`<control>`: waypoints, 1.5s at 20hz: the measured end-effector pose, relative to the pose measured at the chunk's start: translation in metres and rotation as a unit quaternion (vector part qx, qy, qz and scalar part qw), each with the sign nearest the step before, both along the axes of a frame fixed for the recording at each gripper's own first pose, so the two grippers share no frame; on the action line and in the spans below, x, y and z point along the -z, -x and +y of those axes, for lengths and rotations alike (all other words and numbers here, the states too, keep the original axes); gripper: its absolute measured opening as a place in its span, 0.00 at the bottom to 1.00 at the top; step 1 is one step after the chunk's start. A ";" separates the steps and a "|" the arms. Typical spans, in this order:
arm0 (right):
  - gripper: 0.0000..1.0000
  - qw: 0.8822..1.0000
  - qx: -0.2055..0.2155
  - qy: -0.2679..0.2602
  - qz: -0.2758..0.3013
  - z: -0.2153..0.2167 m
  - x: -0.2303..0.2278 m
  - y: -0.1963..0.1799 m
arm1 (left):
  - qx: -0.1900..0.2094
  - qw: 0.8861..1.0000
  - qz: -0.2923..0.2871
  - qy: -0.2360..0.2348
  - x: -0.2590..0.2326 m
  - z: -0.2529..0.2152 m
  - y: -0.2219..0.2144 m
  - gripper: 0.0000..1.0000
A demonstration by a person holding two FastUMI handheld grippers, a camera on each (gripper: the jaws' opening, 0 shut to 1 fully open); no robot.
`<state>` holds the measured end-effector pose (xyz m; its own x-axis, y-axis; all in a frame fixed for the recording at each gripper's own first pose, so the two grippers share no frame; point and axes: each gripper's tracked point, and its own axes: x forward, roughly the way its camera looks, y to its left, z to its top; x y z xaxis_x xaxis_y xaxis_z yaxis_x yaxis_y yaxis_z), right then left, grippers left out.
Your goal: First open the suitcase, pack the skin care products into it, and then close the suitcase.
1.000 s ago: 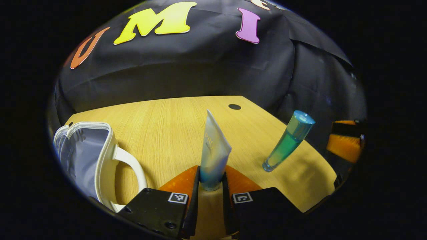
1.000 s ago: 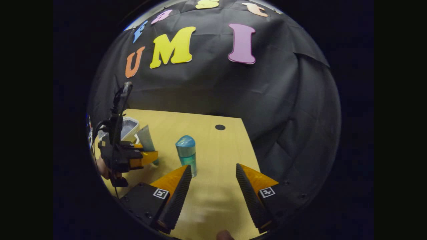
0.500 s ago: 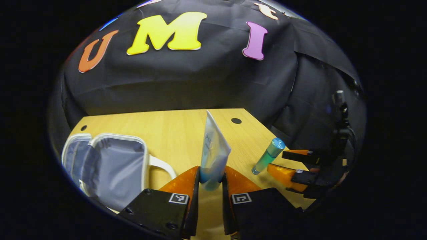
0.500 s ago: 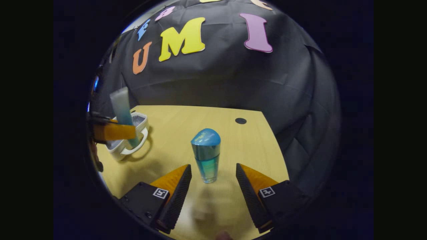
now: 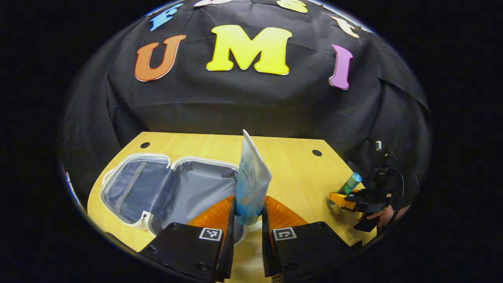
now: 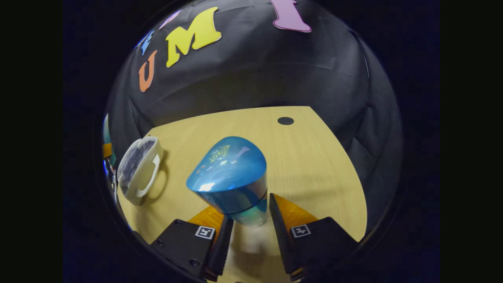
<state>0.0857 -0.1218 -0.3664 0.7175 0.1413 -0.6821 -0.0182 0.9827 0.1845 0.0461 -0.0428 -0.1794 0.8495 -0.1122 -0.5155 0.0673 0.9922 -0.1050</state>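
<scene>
In the left gripper view my left gripper (image 5: pixel 248 201) is shut on the lower end of a pale white-and-blue tube (image 5: pixel 251 177), which stands upright above the near edge of the open white suitcase (image 5: pixel 129 214) with its grey lining. In the right gripper view my right gripper (image 6: pixel 251 214) is shut on a blue-green bottle (image 6: pixel 232 177) with a rounded blue cap, low over the wooden table (image 6: pixel 306 157). That bottle (image 5: pixel 349 182) also appears tilted in the right gripper (image 5: pixel 338 197) at the table's right edge. The suitcase (image 6: pixel 139 169) lies far left in the right gripper view.
The wooden table (image 5: pixel 298 173) has small dark cable holes (image 5: pixel 316 152) near its back edge. Black cloth walls close off the back and sides. A hand (image 5: pixel 383 214) holds the right gripper beyond the right table edge.
My left gripper has carried the tube leftward, over the open suitcase. My right gripper moved up to the bottle and its fingers closed on it.
</scene>
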 end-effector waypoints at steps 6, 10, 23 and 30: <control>0.37 1.000 0.004 0.026 0.000 -0.001 -0.017 0.001 | -0.076 0.993 0.060 -0.061 0.031 0.094 0.006 0.33; 0.34 1.000 -0.012 0.010 -0.019 0.017 -0.077 0.017 | -0.089 0.984 0.126 -0.094 0.081 0.124 0.005 0.33; 0.34 0.998 -0.016 -0.041 -0.039 0.042 -0.172 0.085 | -0.164 0.888 0.338 -0.265 0.164 0.165 -0.012 0.38; 0.34 0.996 -0.016 -0.055 -0.064 0.044 -0.194 0.104 | -0.157 0.878 0.390 -0.228 0.176 0.161 -0.021 0.41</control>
<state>-0.0182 -0.0780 -0.1729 0.7914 0.2344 -0.5646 -0.0788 0.9550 0.2860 0.0667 0.1186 -0.3552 0.1695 0.4336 -0.8850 -0.1338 0.8998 0.4153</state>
